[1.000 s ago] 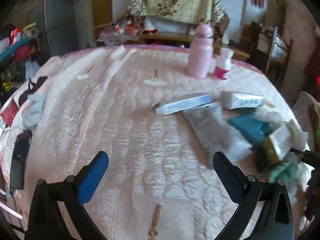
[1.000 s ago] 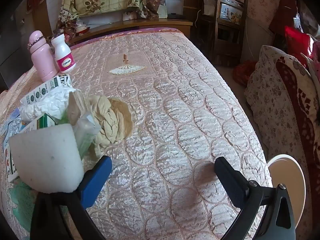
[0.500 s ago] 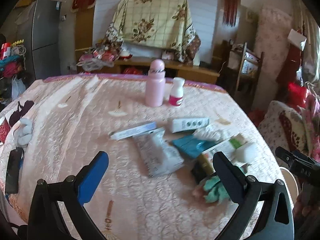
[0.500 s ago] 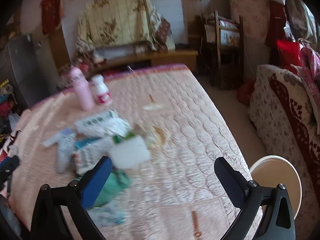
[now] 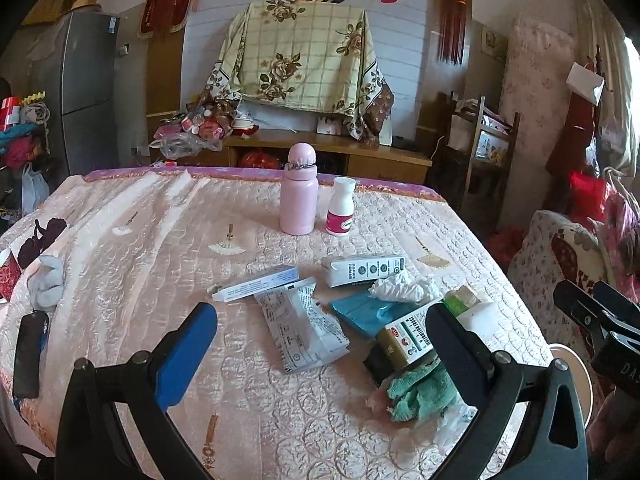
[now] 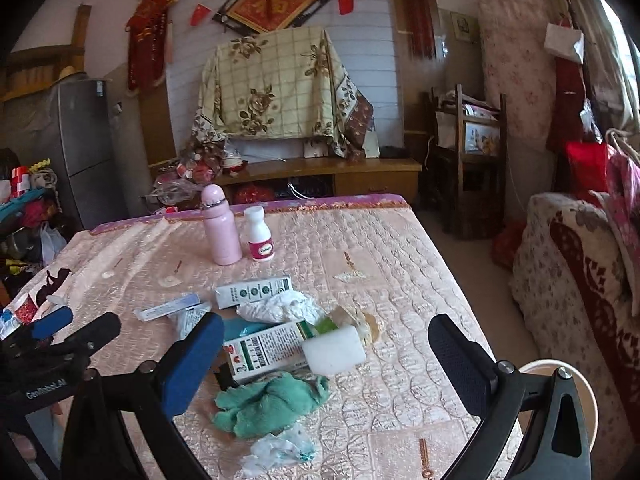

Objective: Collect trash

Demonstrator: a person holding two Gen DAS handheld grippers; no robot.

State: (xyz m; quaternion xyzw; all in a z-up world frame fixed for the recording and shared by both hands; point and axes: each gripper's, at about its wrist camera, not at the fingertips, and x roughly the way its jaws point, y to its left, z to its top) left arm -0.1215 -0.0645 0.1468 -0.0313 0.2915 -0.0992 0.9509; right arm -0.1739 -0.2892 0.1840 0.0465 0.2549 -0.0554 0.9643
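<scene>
A pile of trash lies on the pink quilted table (image 5: 140, 264): a white printed pouch (image 5: 304, 328), a flat white-blue box (image 5: 260, 283), a white carton (image 5: 366, 270), crumpled white tissue (image 5: 402, 289), a teal wrapper (image 5: 362, 312), a green-and-white carton (image 6: 264, 350), a white foam block (image 6: 334, 350), a green cloth (image 6: 272, 404) and a small tissue wad (image 6: 280, 452). My left gripper (image 5: 320, 336) is open and empty above the near table edge. My right gripper (image 6: 326, 344) is open and empty, to the right.
A pink bottle (image 5: 299, 196) and a small white pill bottle (image 5: 340, 213) stand behind the pile. A black phone (image 5: 30, 348) and a grey cloth (image 5: 48, 284) lie at the table's left edge. A white bin (image 6: 560, 396) stands beside the table, a patterned sofa (image 6: 580, 280) further right.
Both grippers have pulled back and up from the table. The views now take in the whole pile and the room. Both stay open and empty.
</scene>
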